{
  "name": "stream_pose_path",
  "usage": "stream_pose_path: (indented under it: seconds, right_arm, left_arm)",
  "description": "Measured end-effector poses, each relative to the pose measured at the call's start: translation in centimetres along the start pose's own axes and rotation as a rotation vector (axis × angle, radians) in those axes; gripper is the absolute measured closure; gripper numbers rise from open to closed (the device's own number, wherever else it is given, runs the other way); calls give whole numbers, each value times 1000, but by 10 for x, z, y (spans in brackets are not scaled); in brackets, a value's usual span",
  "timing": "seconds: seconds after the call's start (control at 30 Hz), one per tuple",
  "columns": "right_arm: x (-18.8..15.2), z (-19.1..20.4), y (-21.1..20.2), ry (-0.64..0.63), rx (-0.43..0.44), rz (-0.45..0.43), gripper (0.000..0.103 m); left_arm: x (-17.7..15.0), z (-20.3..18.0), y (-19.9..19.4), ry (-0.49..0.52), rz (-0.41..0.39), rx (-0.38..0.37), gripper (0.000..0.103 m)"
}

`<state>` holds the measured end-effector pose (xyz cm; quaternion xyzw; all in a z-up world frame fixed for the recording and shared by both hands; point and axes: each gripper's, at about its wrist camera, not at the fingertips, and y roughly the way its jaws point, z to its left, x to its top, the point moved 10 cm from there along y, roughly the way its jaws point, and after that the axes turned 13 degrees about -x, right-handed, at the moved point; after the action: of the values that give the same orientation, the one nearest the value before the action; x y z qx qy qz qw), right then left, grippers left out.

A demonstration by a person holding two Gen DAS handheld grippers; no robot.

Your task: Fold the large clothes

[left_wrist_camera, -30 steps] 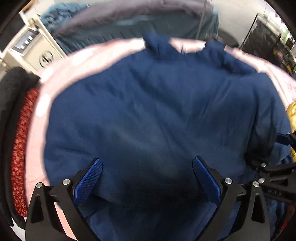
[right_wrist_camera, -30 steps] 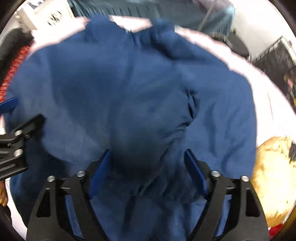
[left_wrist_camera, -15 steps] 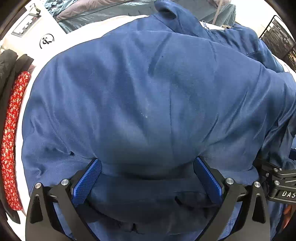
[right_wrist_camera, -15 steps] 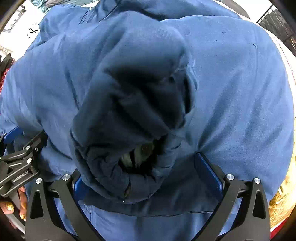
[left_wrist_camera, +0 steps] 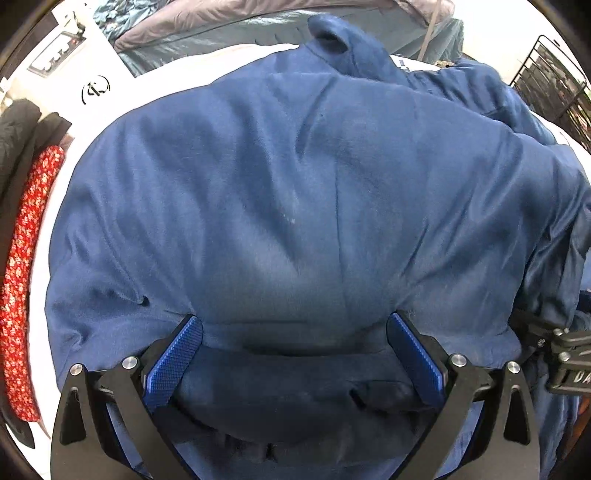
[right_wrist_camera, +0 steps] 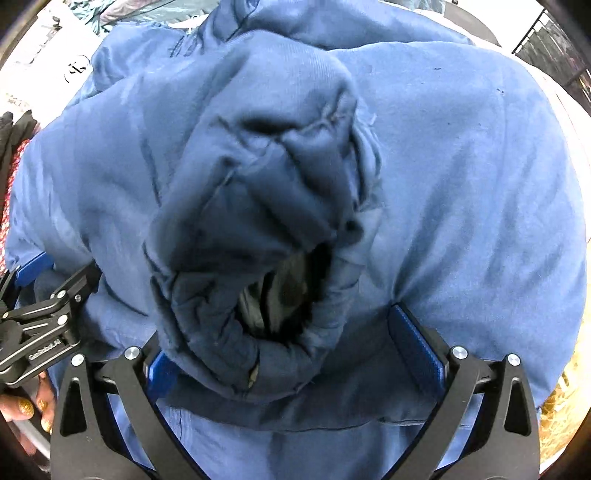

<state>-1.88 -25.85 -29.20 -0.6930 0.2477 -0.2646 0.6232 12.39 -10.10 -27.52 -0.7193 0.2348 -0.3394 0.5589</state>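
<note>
Left gripper (left_wrist_camera: 293,341): one, pointing steeply down; its two blue pads (left_wrist_camera: 173,363) stand spread wide, a rolled fold of the blue jacket lying between them without being squeezed.
Right gripper (right_wrist_camera: 295,345): one, pointing straight down; jaws spread as wide as they go, the bunched cuff end of a sleeve sitting between them, loose; the left pad is mostly hidden under the cloth, the right pad (right_wrist_camera: 415,350) shows clear.
Blue jacket (left_wrist_camera: 295,206): one large padded garment, spread over a white surface and filling nearly the whole of both views; it lies directly under both grippers.
Sleeve (right_wrist_camera: 258,229): one seen, folded in over the body of the jacket, its dark open cuff (right_wrist_camera: 284,291) facing the right camera.
Collar (left_wrist_camera: 332,40): one raised flap at the far end of the jacket in the left view.
Hand (right_wrist_camera: 26,410): one, at the lower left edge of the right view, glittery gold nails, gripping the handle of the left gripper.
White surface (left_wrist_camera: 107,110): one, showing round the jacket's far and left edges.
Red patterned cloth (left_wrist_camera: 22,280): one strip along the left edge, beside the white surface.
Dark garments (left_wrist_camera: 22,129): piled just above the red cloth; number cannot be told.
Grey-green quilt (left_wrist_camera: 229,33): one, bunched beyond the far edge.
Wire rack (left_wrist_camera: 550,81): one, at upper right.
</note>
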Motion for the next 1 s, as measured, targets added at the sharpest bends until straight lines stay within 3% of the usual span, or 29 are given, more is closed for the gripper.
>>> stream_pose_path:
  seconds: [0.17,0.3,0.53,0.73,0.9,1.0]
  right_arm:
    - [-28,-16,-34,-5,-2,-79,5]
    - [-73,-34,-43,-95,-61,-100,5]
    - [-161,-70,-42,-103,-58,-61,5]
    - [-201,-103,-63,-48,-99,-154,5]
    - [-223,-127,-95,-15,-24,-231,5]
    - [-234,-132,-103,7,73,-198,5]
  left_arm:
    - [-14,-9,-34,-2,-43,9,6]
    - [-38,-21,-62,32,-98,28,6]
    - [-126,-25,-74,-2,-7,6,6]
    - [-184,2,-102,-60,-5,77,6]
    - [-206,38,-141,-77,-82,118,6]
    - [-219,69,-155,-125,-100,104,6]
